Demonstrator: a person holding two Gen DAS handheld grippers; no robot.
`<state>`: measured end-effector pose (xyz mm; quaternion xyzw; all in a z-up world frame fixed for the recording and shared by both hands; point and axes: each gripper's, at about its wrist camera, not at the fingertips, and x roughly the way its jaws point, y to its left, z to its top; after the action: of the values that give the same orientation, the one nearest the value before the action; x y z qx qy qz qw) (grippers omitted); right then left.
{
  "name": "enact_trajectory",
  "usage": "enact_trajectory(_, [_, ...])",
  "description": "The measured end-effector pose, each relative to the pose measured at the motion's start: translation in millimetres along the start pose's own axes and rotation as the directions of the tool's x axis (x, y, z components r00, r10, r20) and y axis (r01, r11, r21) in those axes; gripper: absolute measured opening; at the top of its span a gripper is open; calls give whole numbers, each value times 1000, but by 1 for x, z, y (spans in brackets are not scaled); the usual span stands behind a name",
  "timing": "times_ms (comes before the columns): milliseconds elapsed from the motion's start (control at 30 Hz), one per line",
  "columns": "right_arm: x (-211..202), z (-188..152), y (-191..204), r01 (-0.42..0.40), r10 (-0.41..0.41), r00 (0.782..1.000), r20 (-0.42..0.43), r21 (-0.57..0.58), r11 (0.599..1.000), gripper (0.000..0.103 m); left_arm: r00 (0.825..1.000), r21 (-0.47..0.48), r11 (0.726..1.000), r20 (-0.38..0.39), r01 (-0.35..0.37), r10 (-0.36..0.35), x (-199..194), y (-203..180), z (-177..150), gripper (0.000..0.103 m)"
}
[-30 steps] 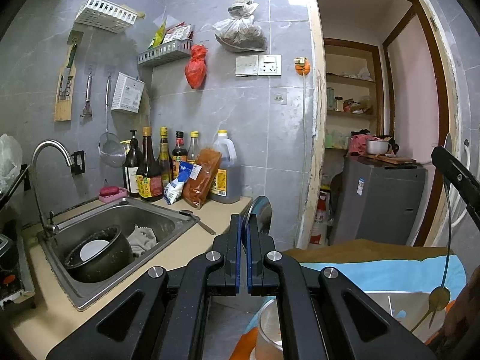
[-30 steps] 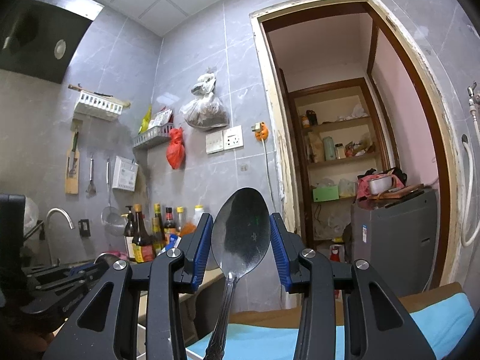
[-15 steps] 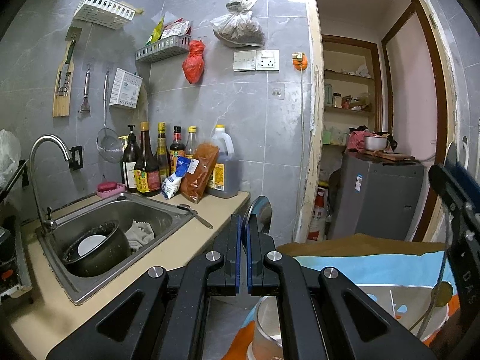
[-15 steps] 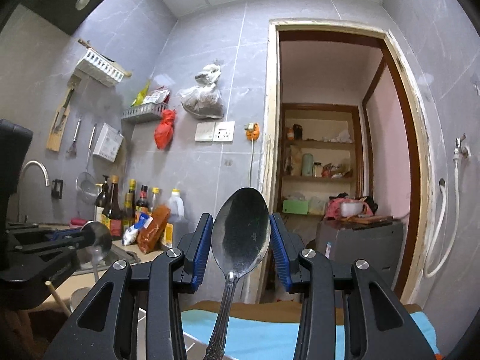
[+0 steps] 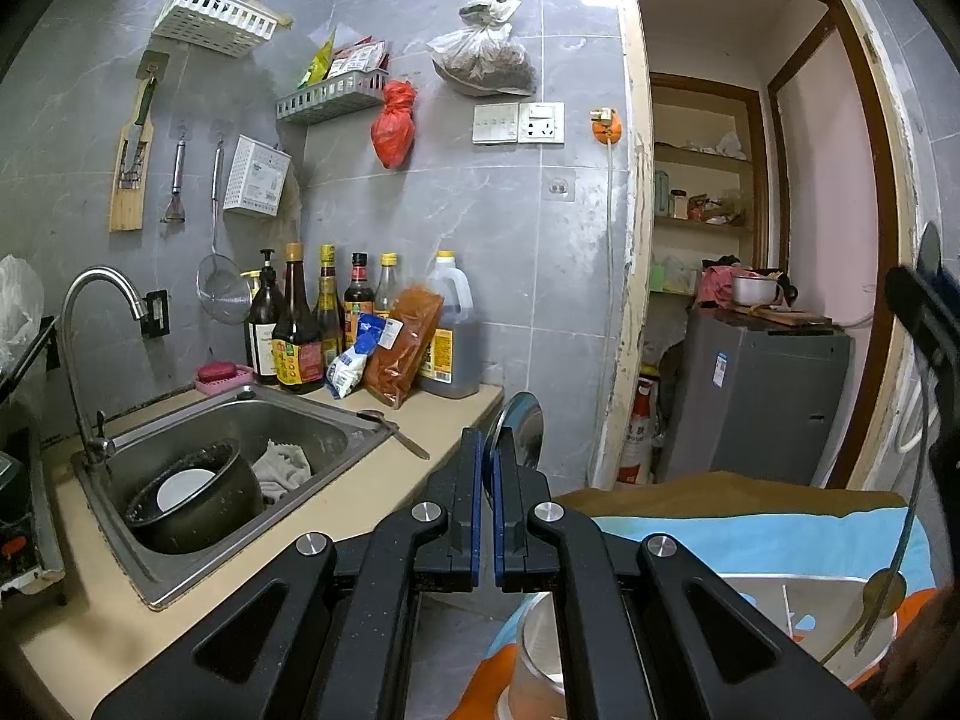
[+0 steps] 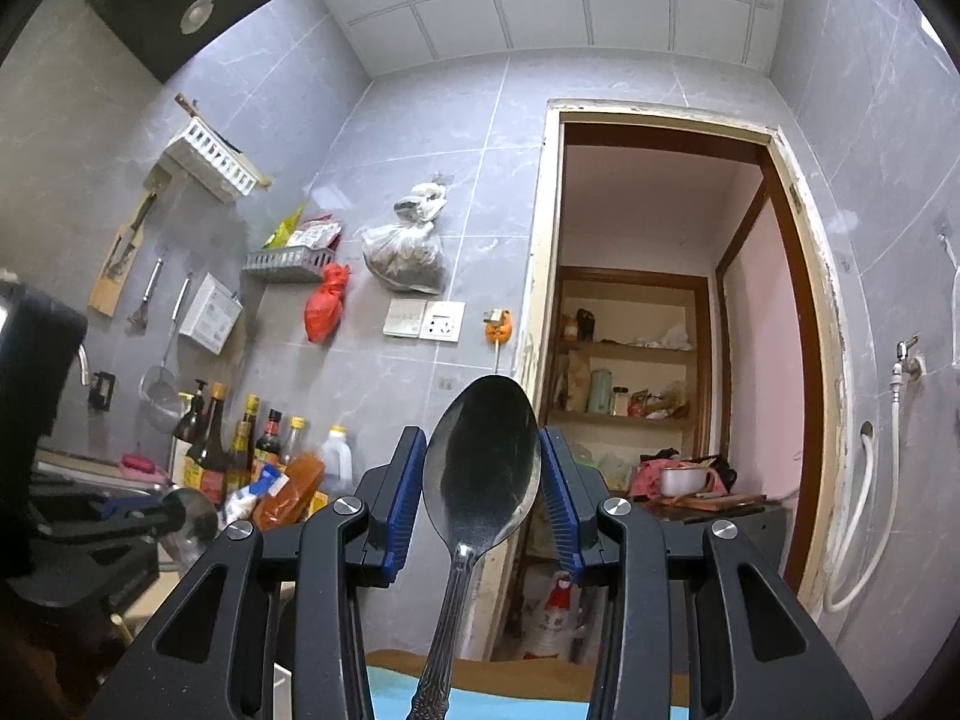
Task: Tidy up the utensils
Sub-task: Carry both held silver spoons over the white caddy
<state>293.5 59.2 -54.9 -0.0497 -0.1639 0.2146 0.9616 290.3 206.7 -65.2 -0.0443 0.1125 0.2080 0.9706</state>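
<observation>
My left gripper (image 5: 487, 468) is shut on a metal spoon (image 5: 521, 427), whose bowl sticks up edge-on past the blue pads. My right gripper (image 6: 483, 474) is shut on a large steel spoon (image 6: 480, 468); the bowl stands upright between the blue pads and the patterned handle hangs down. The right gripper shows at the right edge of the left wrist view (image 5: 927, 312), with the spoon's handle end (image 5: 882, 591) hanging over a white tub (image 5: 780, 600). The left gripper with its spoon shows low left in the right wrist view (image 6: 150, 525).
A steel sink (image 5: 198, 474) holds a dark pot and a rag. Another spoon (image 5: 393, 429) lies on the beige counter beside it. Sauce bottles (image 5: 300, 330) line the wall. A metal cup (image 5: 537, 654) stands below my left gripper on a blue and orange cloth (image 5: 750, 540).
My right gripper has tilted upward and swung right with its spoon; more ceiling shows. My left gripper has shifted slightly, still shut on its spoon.
</observation>
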Motion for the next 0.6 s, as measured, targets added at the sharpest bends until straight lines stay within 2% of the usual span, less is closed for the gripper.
enact_trajectory(233, [-3, -16, 7, 17, -18, 999, -32, -45, 999, 36, 1000, 10, 1000, 4, -4, 4, -1, -1, 0, 1])
enact_trajectory(333, [-6, -21, 10, 6, -8, 999, -37, -61, 998, 36, 1000, 14, 1000, -1, -1, 1, -2, -1, -3, 1])
enact_trajectory(600, [-10, -33, 4, -36, 31, 993, -117, -45, 998, 36, 999, 8, 999, -11, 38, -38, -6, -2, -6, 2])
